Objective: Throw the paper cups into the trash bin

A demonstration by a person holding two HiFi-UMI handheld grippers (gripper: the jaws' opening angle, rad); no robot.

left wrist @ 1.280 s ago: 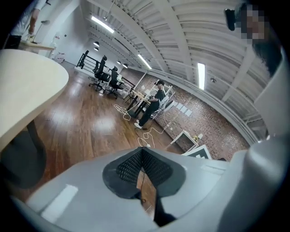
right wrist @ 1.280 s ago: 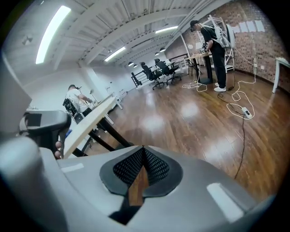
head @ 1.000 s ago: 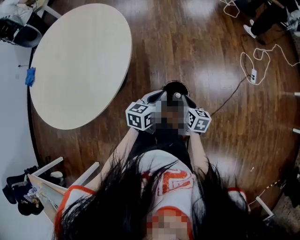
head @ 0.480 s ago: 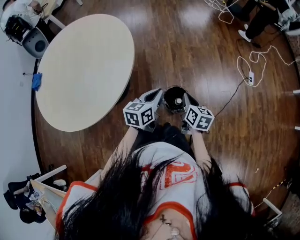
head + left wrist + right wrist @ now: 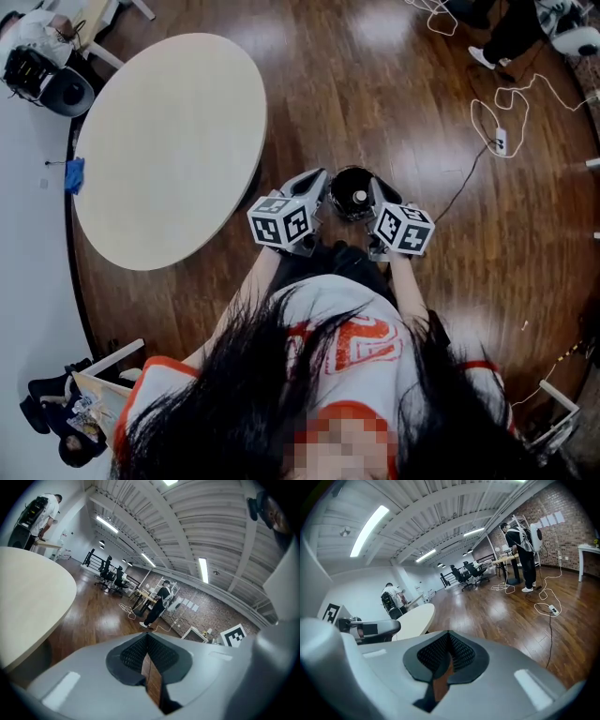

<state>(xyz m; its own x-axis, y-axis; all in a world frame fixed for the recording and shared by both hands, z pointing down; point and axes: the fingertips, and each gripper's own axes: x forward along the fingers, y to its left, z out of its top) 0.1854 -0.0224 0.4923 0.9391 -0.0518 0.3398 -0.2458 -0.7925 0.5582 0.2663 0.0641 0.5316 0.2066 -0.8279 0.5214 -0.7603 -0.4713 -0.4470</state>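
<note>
A small black round trash bin (image 5: 349, 192) stands on the wooden floor just ahead of me, with something small and white (image 5: 359, 197) inside it. No paper cup shows on the table or the floor. My left gripper (image 5: 317, 180) points at the bin's left rim and my right gripper (image 5: 375, 186) at its right rim. Both are shut and hold nothing. In the left gripper view the left gripper (image 5: 146, 641) has its pads pressed together; so has the right gripper (image 5: 449, 641) in its own view.
A bare round beige table (image 5: 169, 141) stands to the left, with a blue item (image 5: 75, 175) at its far edge. A white cable and power strip (image 5: 500, 141) lie on the floor at the right. A white frame (image 5: 108, 361) stands behind me on the left. People stand at far desks (image 5: 520, 555).
Both grippers stay shut and side by side at the bin. The view has drifted a little, and the bin now shows fully between the two grippers.
</note>
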